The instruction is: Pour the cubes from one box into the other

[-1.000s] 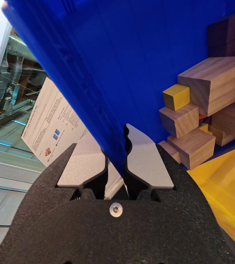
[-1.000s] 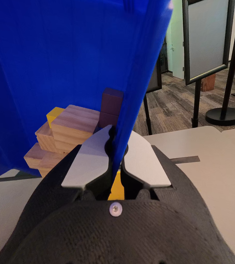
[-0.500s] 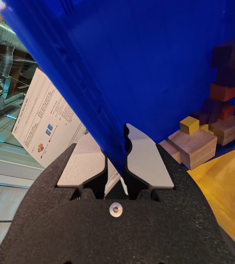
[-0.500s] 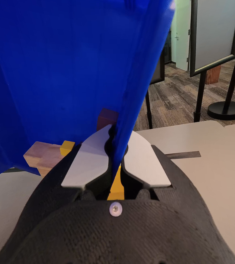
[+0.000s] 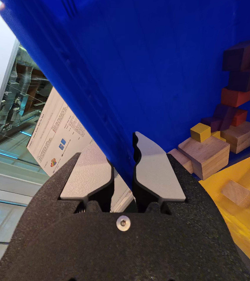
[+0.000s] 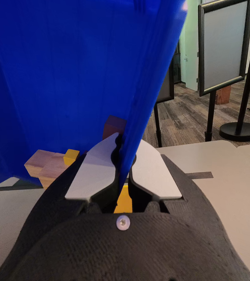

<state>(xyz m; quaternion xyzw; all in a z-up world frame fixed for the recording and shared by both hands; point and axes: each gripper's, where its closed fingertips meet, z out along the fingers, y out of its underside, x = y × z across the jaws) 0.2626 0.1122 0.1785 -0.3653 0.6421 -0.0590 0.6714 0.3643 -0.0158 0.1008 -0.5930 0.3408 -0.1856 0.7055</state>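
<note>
I hold a blue box (image 5: pixel 136 68) tilted steeply, one gripper on each side wall. My left gripper (image 5: pixel 121 150) is shut on its left wall, my right gripper (image 6: pixel 125 146) on its right wall (image 6: pixel 144 91). Wooden cubes (image 5: pixel 203 158), a small yellow cube (image 5: pixel 200 134), red cubes (image 5: pixel 235 97) and purple cubes (image 5: pixel 241 57) are piled at the box's low edge. They also show in the right wrist view (image 6: pixel 45 164). Below lies the yellow box (image 5: pixel 243 220) with one wooden block (image 5: pixel 238 193) in it. A strip of the yellow box (image 6: pixel 123 200) shows between my right fingers.
A printed sheet (image 5: pixel 57 136) stands at the left behind the blue box. The grey table (image 6: pixel 220 182) extends right, with a dark tape strip (image 6: pixel 200 174). Beyond it stand framed sign stands (image 6: pixel 223 50) on black bases over a wood-pattern floor.
Several large wooden cubes have slid out of the blue box. One wooden block now lies in the yellow box. The pile in the blue box is smaller. Both grips are unchanged.
</note>
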